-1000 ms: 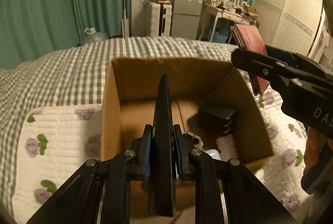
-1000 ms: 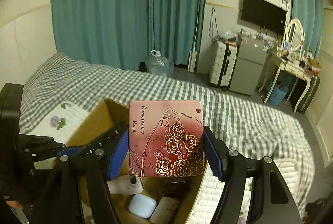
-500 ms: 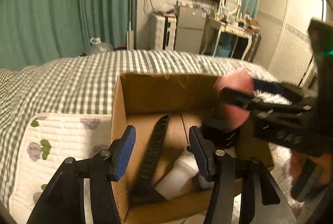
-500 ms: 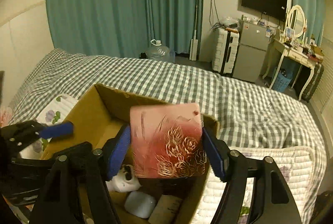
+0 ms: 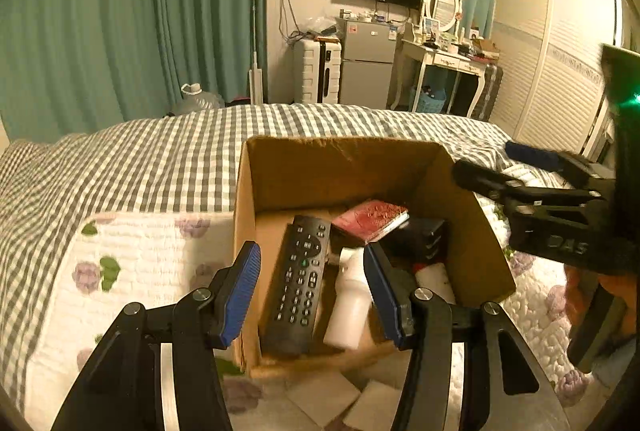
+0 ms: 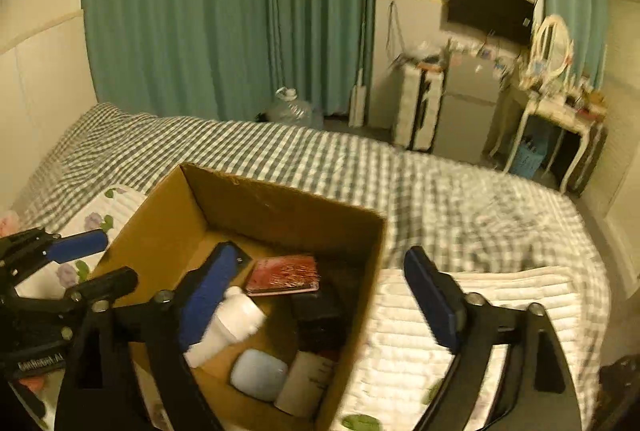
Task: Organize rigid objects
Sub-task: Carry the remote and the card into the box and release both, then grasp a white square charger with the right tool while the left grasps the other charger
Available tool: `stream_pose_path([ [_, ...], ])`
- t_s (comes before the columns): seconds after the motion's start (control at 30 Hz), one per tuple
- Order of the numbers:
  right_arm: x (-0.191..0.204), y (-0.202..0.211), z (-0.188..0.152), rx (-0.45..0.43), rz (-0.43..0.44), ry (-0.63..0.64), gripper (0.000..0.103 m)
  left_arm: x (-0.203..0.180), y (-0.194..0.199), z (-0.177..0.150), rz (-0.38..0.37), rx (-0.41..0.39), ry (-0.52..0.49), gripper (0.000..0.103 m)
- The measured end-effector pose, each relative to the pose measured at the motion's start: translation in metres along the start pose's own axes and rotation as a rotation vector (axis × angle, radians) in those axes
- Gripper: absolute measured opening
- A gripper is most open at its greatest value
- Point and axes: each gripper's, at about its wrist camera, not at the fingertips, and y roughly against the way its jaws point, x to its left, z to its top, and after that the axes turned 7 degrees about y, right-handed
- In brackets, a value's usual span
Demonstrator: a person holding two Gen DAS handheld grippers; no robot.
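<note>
Both grippers, left [image 5: 312,285] & right [image 6: 320,295], released over the box [image 5: 340,167] w/ remote [image 5: 298,279] inside; we'd best lift straight out.

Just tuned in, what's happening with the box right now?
Both hand-held tools hang open above the cardboard box on the bed. The left tool holds nothing; the black remote lies in the box. The right tool is empty too, with the red rose tin resting inside beside a white bottle, a pale blue case and a dark box.
</note>
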Motion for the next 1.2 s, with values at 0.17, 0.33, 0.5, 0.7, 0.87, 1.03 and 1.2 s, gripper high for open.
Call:
stream_pose_path([
  [0.17,0.006,0.046,-0.032,-0.057,-0.011,-0.055,0.103,0.006,0.025,-0.019,0.007,-0.009,0.026,0.058],
  [0.33,0.024,0.069,-0.07,-0.039,0.06,-0.102,0.103,0.017,0.051,-0.047,0.033,-0.042,0.022,0.06],
  [0.5,0.05,0.073,-0.097,0.019,0.037,-0.078,0.103,0.034,0.061,-0.082,0.047,-0.011,0.073,0.061],
  [0.7,0.078,0.069,-0.116,0.044,0.039,-0.019,0.103,0.047,0.058,-0.107,0.079,0.032,0.098,0.061],
  [0.87,0.1,0.044,-0.121,0.1,0.066,0.069,0.103,0.053,0.039,-0.115,0.121,0.069,0.105,0.061],
  [1.03,0.116,0.007,-0.129,0.196,0.129,0.094,0.103,0.059,0.024,-0.12,0.139,0.116,0.096,0.061],
  [1.2,0.128,-0.022,-0.136,0.272,0.175,0.094,0.103,0.069,0.018,-0.123,0.179,0.153,0.124,0.061],
])
